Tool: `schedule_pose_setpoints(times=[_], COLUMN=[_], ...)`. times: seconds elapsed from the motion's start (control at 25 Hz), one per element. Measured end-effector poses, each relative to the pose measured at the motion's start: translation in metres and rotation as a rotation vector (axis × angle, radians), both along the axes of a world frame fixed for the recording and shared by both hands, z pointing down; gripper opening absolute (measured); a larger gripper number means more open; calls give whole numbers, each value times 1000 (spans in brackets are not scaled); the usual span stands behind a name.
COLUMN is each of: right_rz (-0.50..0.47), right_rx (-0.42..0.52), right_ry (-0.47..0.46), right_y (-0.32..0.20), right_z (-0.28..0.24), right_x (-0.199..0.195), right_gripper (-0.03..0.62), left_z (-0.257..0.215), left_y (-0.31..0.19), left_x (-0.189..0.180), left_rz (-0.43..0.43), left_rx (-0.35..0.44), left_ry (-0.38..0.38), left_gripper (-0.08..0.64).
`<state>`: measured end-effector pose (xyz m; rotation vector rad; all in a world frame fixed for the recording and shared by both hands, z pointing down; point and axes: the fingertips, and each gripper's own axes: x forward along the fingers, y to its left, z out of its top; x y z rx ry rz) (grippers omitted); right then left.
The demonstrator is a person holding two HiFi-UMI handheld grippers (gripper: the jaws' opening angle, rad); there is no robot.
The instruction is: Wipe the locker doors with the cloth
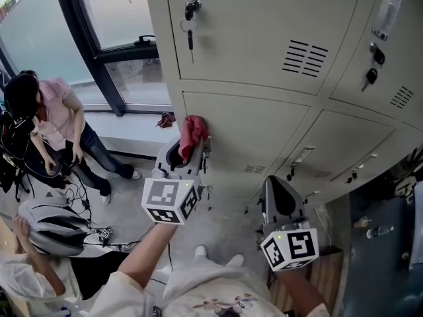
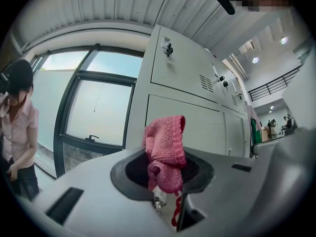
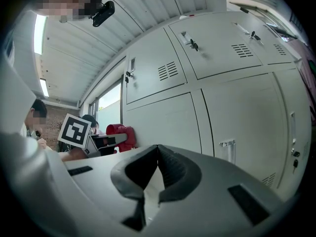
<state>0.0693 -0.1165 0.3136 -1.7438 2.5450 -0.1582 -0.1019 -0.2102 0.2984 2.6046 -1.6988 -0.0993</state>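
A pink-red knitted cloth point(image 1: 193, 136) is bunched in my left gripper point(image 1: 187, 152), whose jaws are shut on it. The cloth touches the left edge of a beige locker door point(image 1: 244, 134) in the middle row. In the left gripper view the cloth point(image 2: 165, 152) stands up from the jaws with the locker doors point(image 2: 180, 122) close behind it. My right gripper point(image 1: 281, 200) hangs lower, to the right, shut and holding nothing, pointing at the lower doors point(image 3: 242, 127). From the right gripper view the left gripper's marker cube point(image 3: 75, 131) and the cloth point(image 3: 121, 135) show at the left.
Keys hang in the upper door's lock point(image 1: 190, 18) and another lock point(image 1: 371, 74) to the right. A window point(image 1: 106, 18) stands left of the lockers. A person in a pink shirt point(image 1: 56, 121) stands at left, and someone with a helmet point(image 1: 49, 226) is near my left side.
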Motion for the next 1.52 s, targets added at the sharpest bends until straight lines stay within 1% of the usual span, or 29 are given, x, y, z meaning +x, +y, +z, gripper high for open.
schedule_pose_setpoints(times=[0.48,1.2,1.52], right_rz=[-2,15,15], right_rx=[-2,-7,-14], right_ry=[-3,-14,-23], right_y=[1,3,6], right_z=[2,5,10], right_x=[7,31,43], right_gripper=[6,6,6], left_z=[2,4,4], left_y=[0,1,2], left_x=[15,50,62], left_rz=[9,35,32], left_rx=[4,4,5], left_ry=[-15,-32,-28], left_gripper=[98,98,98])
